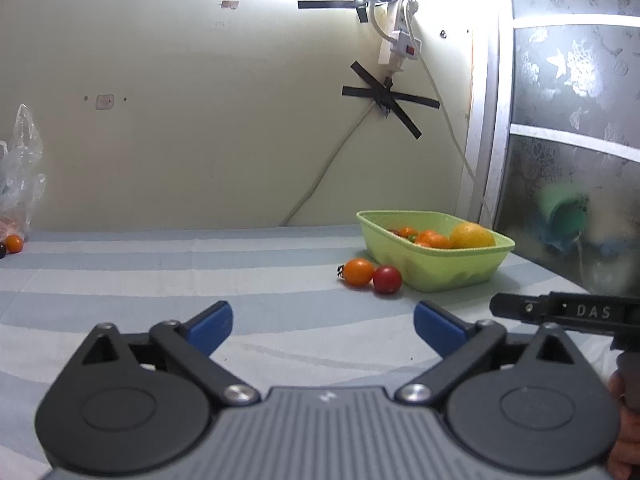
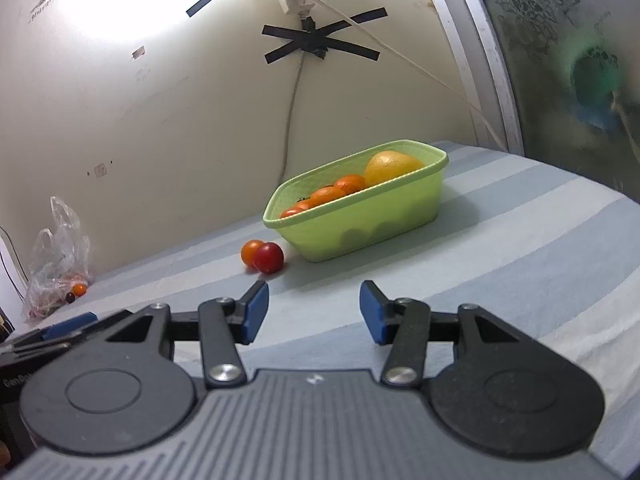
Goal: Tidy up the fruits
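Observation:
A light green basket (image 1: pixel 448 272) (image 2: pixel 360 224) stands on the striped cloth near the wall. It holds a large yellow fruit (image 1: pixel 472 235) (image 2: pixel 390 168) and several small orange ones. Just outside it, on its left, an orange tomato (image 1: pixel 359 272) (image 2: pixel 250 252) and a red tomato (image 1: pixel 387 279) (image 2: pixel 269 257) lie touching. My left gripper (image 1: pixel 323 326) is open wide with nothing between its blue pads, well short of the two tomatoes. My right gripper (image 2: pixel 314 312) is open about halfway and empty, in front of the basket.
A clear plastic bag (image 1: pixel 22 168) (image 2: pixel 56 248) with more small fruit lies at the far left by the wall; an orange tomato (image 1: pixel 14 243) (image 2: pixel 79 289) sits beside it. A patterned glass door (image 1: pixel 572 120) closes off the right side. Cables hang down the wall.

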### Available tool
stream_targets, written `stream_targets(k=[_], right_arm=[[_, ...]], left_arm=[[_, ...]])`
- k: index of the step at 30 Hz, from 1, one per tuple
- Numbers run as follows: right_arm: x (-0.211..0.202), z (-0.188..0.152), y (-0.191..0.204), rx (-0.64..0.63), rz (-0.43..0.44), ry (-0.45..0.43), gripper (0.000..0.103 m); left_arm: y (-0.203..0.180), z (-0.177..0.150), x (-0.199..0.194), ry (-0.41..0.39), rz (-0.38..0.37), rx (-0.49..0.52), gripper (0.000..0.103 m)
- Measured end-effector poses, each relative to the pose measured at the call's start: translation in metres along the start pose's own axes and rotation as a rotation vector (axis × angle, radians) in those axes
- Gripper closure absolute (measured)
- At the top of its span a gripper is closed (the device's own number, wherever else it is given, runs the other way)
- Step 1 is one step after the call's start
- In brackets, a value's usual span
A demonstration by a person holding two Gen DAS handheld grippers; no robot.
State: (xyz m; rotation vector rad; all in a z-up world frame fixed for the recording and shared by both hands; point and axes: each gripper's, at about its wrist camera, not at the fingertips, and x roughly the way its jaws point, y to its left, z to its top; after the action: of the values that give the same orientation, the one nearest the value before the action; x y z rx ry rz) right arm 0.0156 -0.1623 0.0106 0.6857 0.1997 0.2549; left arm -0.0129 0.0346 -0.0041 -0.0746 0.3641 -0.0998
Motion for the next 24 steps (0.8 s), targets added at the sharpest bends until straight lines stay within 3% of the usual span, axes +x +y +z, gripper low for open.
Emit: stream_targets(k=[14, 18, 22, 24], right_arm=[[0.0034, 0.0003, -0.0011, -0.001, 0.007, 0.013, 0.050], [0.0047, 0.0009, -0.0011, 0.000, -0.002, 0.017, 0.044], [0.0067, 0.0010, -0.0006, 0.003, -0.014, 0.020, 0.044], [0.0074, 0.0007, 0.0000, 0.001, -0.019, 0.025, 0.044]], left_arm=[[0.0014, -0.0021, -0.0083, -0.052, 0.012, -0.022, 0.000], [0.0049, -0.0015, -0.0069, -0.043, 0.018, -0.043, 0.000], [0.0062, -0.0013, -0.0038, -0.021, 0.090, -0.071, 0.000], [0.0049, -0.0017, -0.0047, -0.027, 0.090, -0.062, 0.000]])
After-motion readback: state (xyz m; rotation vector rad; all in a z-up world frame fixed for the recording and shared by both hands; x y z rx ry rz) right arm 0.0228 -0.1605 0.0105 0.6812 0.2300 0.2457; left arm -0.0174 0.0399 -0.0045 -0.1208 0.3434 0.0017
